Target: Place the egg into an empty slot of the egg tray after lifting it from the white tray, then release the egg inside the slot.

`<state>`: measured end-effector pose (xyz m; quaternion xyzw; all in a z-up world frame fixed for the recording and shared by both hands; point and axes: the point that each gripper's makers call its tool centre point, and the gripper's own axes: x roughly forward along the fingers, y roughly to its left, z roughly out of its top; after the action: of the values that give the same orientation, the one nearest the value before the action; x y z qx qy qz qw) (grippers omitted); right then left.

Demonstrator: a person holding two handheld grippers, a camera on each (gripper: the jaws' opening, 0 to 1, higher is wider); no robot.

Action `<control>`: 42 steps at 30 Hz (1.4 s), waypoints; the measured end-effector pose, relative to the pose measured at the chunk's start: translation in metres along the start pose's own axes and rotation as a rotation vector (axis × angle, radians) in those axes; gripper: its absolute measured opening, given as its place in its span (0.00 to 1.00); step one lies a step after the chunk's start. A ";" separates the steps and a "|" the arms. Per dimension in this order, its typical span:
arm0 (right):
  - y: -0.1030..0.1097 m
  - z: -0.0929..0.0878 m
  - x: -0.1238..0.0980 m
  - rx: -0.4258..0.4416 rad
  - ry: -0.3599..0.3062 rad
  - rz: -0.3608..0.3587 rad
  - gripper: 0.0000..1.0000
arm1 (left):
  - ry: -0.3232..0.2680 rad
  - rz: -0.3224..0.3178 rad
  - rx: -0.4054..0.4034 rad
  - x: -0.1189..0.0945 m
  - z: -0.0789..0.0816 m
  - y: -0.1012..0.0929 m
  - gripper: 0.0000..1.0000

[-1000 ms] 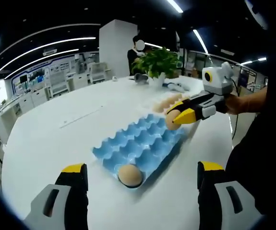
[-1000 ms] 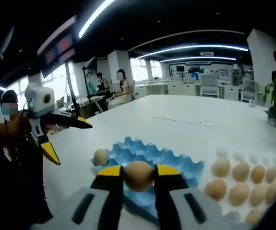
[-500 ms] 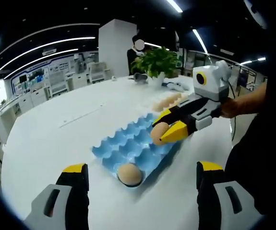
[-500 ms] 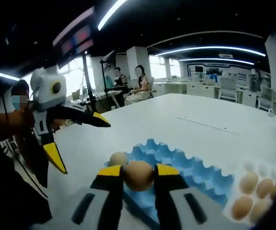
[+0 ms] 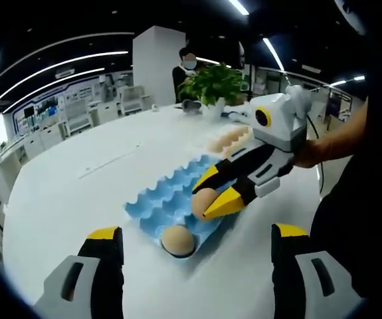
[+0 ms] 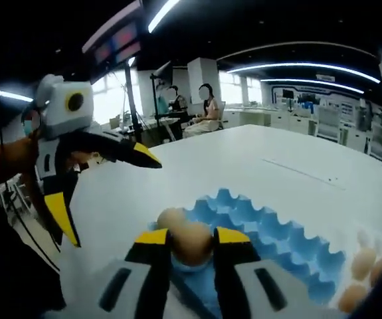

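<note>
This is a large open-plan office or lab floor. Long strip lights [image 5: 58, 63] curve across a dark ceiling. The big white tabletop [image 5: 78, 173] stands in the near middle; far behind it run rows of white desks and chairs [image 5: 84, 109]. A potted plant [image 5: 214, 83] sits at the tabletop's far end beside a white pillar [image 5: 154, 63]. People [image 6: 207, 109] sit at far desks by bright windows [image 6: 111, 100].
</note>
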<state>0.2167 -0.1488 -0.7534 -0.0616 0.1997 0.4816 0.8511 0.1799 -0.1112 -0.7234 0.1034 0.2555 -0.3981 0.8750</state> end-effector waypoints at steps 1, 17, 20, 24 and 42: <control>0.000 -0.001 0.001 -0.001 0.004 0.002 0.24 | -0.001 -0.001 -0.001 0.000 0.000 0.000 0.94; 0.004 -0.017 0.009 -0.099 0.041 0.030 0.25 | -0.002 -0.013 0.004 0.002 0.000 -0.003 0.93; 0.005 -0.018 0.008 -0.120 0.038 0.034 0.25 | -0.002 -0.015 0.007 0.002 0.000 -0.004 0.93; 0.008 -0.019 0.008 -0.173 0.047 0.037 0.25 | -0.002 -0.014 0.008 0.002 0.000 -0.004 0.93; 0.009 -0.018 0.004 -0.203 0.035 0.043 0.25 | -0.017 -0.016 0.014 0.000 0.006 -0.007 0.93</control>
<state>0.2062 -0.1457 -0.7704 -0.1516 0.1659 0.5163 0.8264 0.1765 -0.1180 -0.7185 0.1040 0.2458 -0.4079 0.8731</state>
